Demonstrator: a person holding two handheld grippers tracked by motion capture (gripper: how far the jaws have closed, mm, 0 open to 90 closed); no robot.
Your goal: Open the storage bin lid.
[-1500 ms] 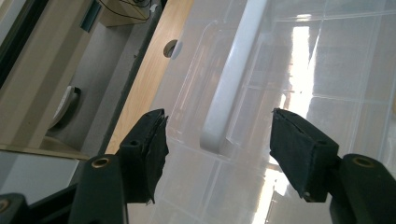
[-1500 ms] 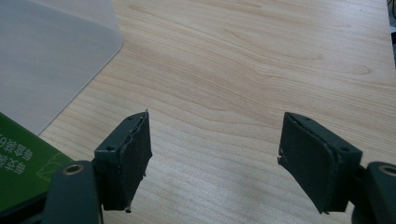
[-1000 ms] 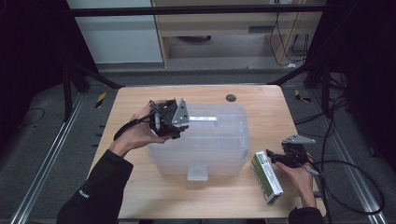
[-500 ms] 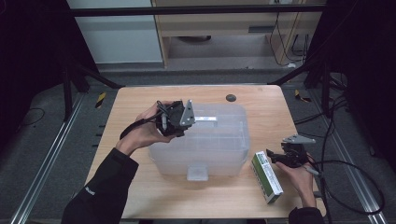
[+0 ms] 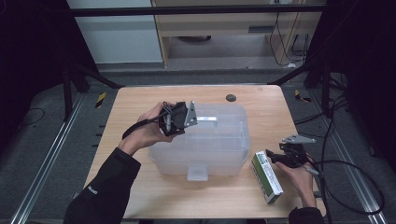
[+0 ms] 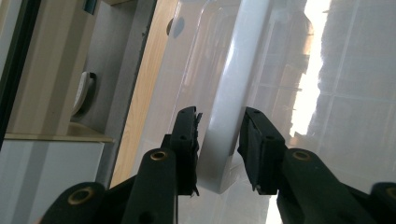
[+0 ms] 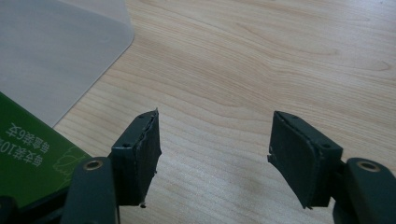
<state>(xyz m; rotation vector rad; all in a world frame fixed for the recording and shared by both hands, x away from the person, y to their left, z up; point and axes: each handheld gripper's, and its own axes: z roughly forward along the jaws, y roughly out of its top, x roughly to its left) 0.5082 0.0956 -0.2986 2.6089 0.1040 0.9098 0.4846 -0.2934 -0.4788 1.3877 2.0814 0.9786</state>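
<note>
Tongs (image 5: 194, 116) on my left have been closing around the white handle (image 6: 233, 107) atop the translucent storage box (image 5: 205, 149); a gap shows on the far side, so no clamp yet. I read this as readying to lift the lid. Left gripper view gives that gap; the high view cannot. Right tongs (image 7: 212, 156) stand apart over bare bench (image 7: 280, 56), narrowing slightly, empty, green carton (image 5: 266, 176) just right of the box.
</note>
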